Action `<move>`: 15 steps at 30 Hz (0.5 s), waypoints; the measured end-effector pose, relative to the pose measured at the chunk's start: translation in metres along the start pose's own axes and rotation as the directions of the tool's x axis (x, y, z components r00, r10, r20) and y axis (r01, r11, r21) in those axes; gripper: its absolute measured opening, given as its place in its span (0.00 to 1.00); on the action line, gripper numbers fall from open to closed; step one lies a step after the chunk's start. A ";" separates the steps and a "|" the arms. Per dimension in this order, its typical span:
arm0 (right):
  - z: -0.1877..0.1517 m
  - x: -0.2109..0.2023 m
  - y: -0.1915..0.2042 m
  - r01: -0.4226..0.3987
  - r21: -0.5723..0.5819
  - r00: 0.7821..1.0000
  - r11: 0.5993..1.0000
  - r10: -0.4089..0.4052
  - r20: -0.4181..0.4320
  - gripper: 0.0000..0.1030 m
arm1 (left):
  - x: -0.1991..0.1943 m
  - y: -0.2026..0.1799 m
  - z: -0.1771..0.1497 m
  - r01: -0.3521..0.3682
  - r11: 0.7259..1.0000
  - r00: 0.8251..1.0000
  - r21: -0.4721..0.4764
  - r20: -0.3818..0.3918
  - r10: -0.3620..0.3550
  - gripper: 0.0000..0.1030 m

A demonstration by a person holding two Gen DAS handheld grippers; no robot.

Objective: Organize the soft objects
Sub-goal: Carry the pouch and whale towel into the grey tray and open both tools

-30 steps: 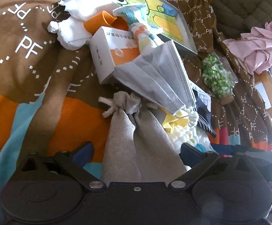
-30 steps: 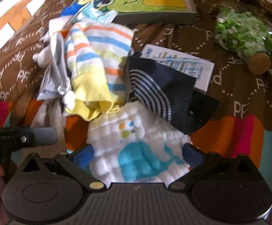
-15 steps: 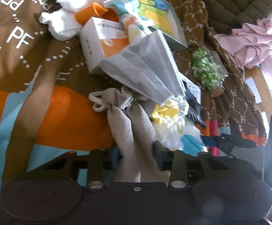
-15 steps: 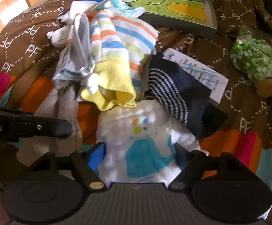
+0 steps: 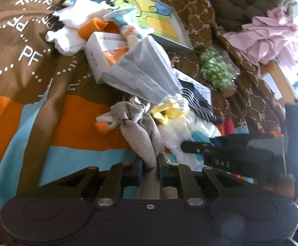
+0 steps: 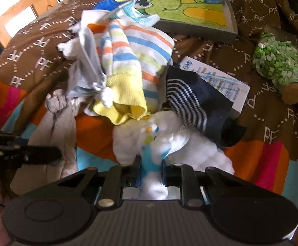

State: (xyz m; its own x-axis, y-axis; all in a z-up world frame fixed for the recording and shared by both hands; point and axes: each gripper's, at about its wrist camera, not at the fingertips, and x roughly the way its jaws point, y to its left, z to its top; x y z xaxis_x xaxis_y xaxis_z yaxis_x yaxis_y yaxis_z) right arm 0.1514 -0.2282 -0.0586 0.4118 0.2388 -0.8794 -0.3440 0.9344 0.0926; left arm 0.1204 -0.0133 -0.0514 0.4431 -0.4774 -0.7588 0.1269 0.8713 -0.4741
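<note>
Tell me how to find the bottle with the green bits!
Start at the big frog picture lying on the brown blanket. Go to its right corner, then a little nearer: the bottle lies on its side there. It is clear, packed with green bits, and closed with a cork, unlike the socks and cloths around.

Black left gripper (image 5: 150, 165) with silver pivot screws, two round housings. Black right gripper (image 6: 151, 170): blue-edged pads (image 6: 139, 173), ribbed grey body, white "DAS" lettering on side.
</note>
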 end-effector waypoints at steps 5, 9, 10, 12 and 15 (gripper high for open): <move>-0.002 -0.017 -0.014 -0.124 0.070 0.990 0.990 0.119 0.072 0.15 | -0.019 -0.004 -0.003 0.043 0.999 0.997 0.026 0.062 -0.045 0.14; -0.004 -0.032 -0.027 -0.273 0.130 0.957 0.953 0.256 0.135 0.14 | -0.036 -0.009 -0.004 0.079 0.996 0.986 0.042 0.142 -0.084 0.14; -0.005 -0.036 -0.030 -0.312 0.137 0.945 0.940 0.292 0.147 0.14 | -0.039 -0.011 -0.004 0.086 0.995 0.983 0.049 0.159 -0.093 0.14; -0.006 -0.041 -0.032 -0.370 0.140 0.923 0.918 0.347 0.167 0.14 | -0.045 -0.014 -0.004 0.107 0.992 0.974 0.066 0.194 -0.118 0.14; -0.006 -0.051 -0.035 -0.407 0.130 0.901 0.904 0.375 0.218 0.14 | -0.054 -0.017 -0.005 0.142 0.986 0.957 0.086 0.242 -0.159 0.14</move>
State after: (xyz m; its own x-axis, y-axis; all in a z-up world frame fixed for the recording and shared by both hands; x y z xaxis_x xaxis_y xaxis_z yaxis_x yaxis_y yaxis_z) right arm 0.1375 -0.2747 -0.0193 0.4259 0.6229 -0.6561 -0.3688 0.7818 0.5028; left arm 0.0900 -0.0028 -0.0041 0.6187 -0.5680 -0.5428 0.2645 0.8012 -0.5368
